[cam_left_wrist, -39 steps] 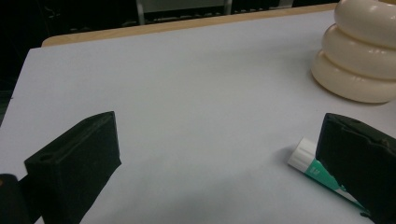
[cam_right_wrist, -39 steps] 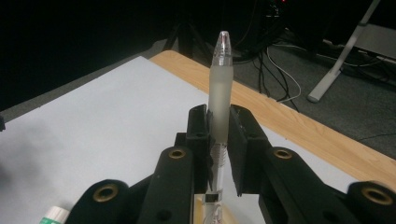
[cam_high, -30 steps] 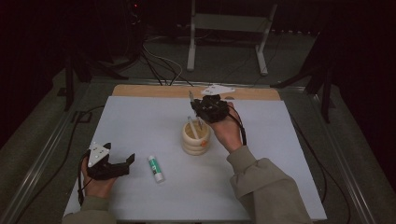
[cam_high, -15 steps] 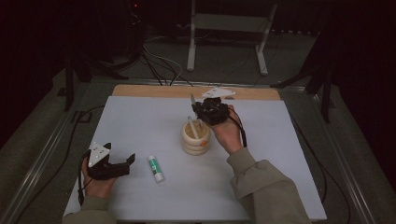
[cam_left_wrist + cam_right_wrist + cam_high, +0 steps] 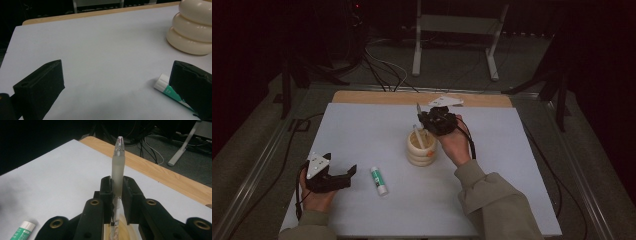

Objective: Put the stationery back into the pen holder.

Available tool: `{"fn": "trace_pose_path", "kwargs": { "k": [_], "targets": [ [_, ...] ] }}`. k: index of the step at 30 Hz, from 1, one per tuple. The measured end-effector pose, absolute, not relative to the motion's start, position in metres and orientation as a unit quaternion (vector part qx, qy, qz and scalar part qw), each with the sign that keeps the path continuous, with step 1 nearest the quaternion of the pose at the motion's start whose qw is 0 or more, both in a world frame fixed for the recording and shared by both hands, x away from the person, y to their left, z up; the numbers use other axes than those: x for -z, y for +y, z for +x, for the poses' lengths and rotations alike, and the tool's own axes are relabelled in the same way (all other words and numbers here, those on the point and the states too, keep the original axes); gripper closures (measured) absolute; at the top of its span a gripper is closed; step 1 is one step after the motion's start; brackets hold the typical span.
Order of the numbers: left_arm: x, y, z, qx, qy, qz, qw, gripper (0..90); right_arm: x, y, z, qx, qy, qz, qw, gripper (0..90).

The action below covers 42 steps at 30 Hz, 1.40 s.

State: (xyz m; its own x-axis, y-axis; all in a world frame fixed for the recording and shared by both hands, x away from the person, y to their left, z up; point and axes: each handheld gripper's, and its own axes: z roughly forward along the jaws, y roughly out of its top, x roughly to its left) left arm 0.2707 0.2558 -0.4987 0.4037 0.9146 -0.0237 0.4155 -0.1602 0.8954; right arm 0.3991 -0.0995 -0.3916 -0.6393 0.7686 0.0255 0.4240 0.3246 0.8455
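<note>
Cream ringed holder (image 5: 421, 148) (pen (image 5: 117, 167) apparently inside)

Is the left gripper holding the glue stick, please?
No, the left gripper is open, and the glue stick lies on the table beside one jaw, not clamped between them.

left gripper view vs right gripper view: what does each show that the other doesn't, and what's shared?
Left gripper view: the stacked-ring side of the cream holder, and the left gripper with jaws wide apart, nothing between them.

Right gripper view: the right gripper shut on a frosted pen held upright over the holder's mouth, plus cables on the floor.

Both: the white table top with its wooden edge, and the green-and-white glue stick.
</note>
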Motion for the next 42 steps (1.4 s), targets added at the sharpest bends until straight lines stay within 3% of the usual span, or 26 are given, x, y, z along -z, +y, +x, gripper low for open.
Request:
{"fn": "trace_pose_path", "kwargs": {
  "k": [42],
  "targets": [
    [0.499,0.256,0.271,-0.279,0.469,0.709,0.447,0.4,0.414,-0.108,0.403,-0.448,0.773,0.416,0.17,80.0]
  ]
}}
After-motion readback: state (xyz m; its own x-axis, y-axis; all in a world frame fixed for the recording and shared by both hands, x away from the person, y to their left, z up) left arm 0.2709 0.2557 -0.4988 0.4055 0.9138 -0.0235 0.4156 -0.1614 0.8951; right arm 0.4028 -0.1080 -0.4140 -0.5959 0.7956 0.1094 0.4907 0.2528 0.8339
